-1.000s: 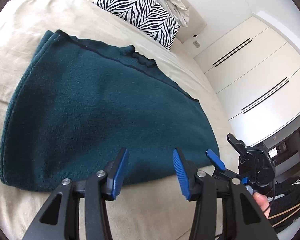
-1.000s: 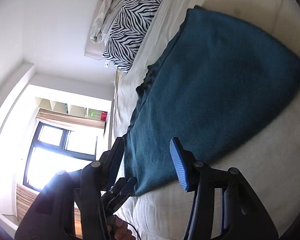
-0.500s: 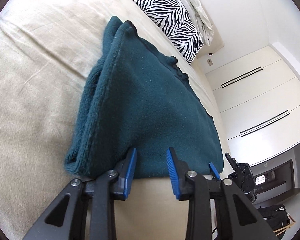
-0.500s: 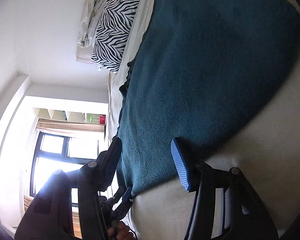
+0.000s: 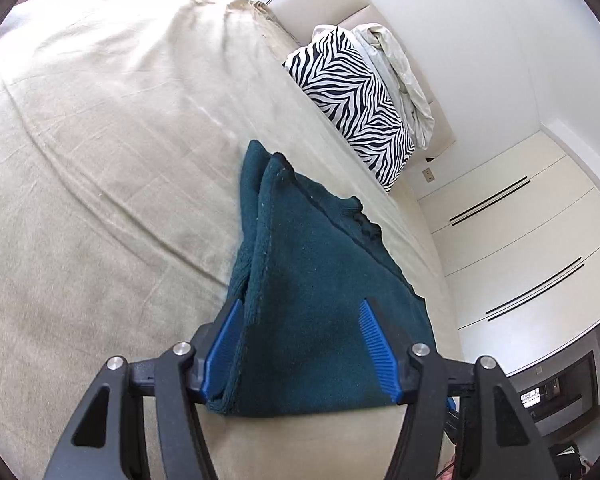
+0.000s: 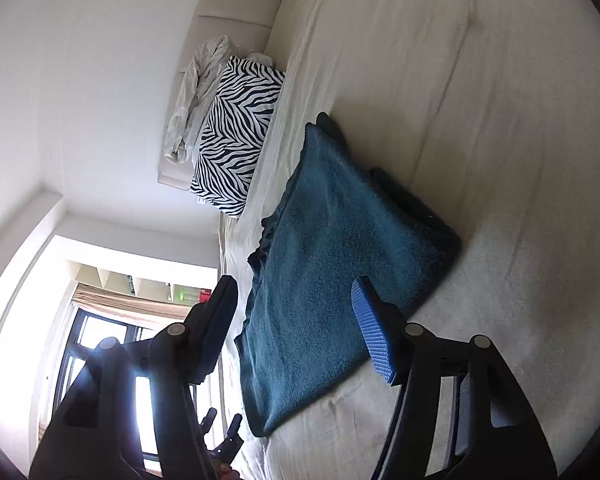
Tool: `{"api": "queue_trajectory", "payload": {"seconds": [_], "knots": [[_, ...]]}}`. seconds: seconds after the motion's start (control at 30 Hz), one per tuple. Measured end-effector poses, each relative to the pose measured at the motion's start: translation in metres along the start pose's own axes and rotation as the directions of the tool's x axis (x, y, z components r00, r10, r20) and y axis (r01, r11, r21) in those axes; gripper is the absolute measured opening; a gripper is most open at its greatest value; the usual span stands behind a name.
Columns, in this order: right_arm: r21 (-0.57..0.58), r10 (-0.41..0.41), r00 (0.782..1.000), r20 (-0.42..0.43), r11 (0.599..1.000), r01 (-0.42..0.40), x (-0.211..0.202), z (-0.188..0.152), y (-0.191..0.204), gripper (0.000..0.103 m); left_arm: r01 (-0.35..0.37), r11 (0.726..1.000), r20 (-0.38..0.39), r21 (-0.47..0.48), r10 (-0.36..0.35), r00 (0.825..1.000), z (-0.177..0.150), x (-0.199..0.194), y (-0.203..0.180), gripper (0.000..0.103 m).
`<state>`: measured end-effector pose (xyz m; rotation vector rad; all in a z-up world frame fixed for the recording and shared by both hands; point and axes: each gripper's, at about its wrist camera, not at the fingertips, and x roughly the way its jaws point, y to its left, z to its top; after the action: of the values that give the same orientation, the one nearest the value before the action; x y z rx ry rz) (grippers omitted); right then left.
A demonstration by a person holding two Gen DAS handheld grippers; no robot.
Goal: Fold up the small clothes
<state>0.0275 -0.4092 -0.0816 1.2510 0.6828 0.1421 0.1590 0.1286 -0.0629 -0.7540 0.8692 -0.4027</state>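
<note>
Straddling one folded teal garment [image 5: 316,320], two tools, left [image 5: 300,350] and right [image 6: 296,328], both spread wide.

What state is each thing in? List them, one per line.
Teal garment: folded in layers, lying flat on the bed.
Left tool: open, fingers either side of the garment's near corner, not clamped.
Right tool: open, fingers spread over the garment's near edge.
Bed cover: spread out, lightly creased.
Zebra pillow: propped at the headboard.
Pale cloth: crumpled beside the pillow.
Wardrobe doors: closed.
</note>
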Motion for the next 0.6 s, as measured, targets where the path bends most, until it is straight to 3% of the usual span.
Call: {"api": "queue_trajectory", "payload": {"seconds": [0.17, 0.27, 0.43, 0.6], "knots": [[-0.120, 0.017, 0.980, -0.196, 0.992, -0.041, 0.069, -0.026, 0.047, 0.059, -0.014, 0.998, -0.090, -0.064, 0.009, 0.996, 0.011, 0.030, 0.022, 0.063], [-0.151, 0.005, 0.953, -0.304, 0.987, -0.053, 0.112, -0.043, 0.066, 0.059, 0.016, 0.993, -0.079, -0.115, -0.025, 0.997, 0.013, 0.032, 0.033, 0.062], [-0.214, -0.042, 0.900, -0.434, 0.975, -0.057, 0.177, -0.066, 0.090, 0.059, 0.019, 0.994, -0.095, -0.111, -0.030, 0.995, 0.013, 0.034, 0.034, 0.062], [-0.229, -0.056, 0.848, -0.527, 0.970, -0.078, 0.226, -0.089, 0.105, 0.059, 0.067, 0.986, -0.197, -0.151, -0.097, 0.976, 0.016, 0.060, 0.028, 0.062]]}}
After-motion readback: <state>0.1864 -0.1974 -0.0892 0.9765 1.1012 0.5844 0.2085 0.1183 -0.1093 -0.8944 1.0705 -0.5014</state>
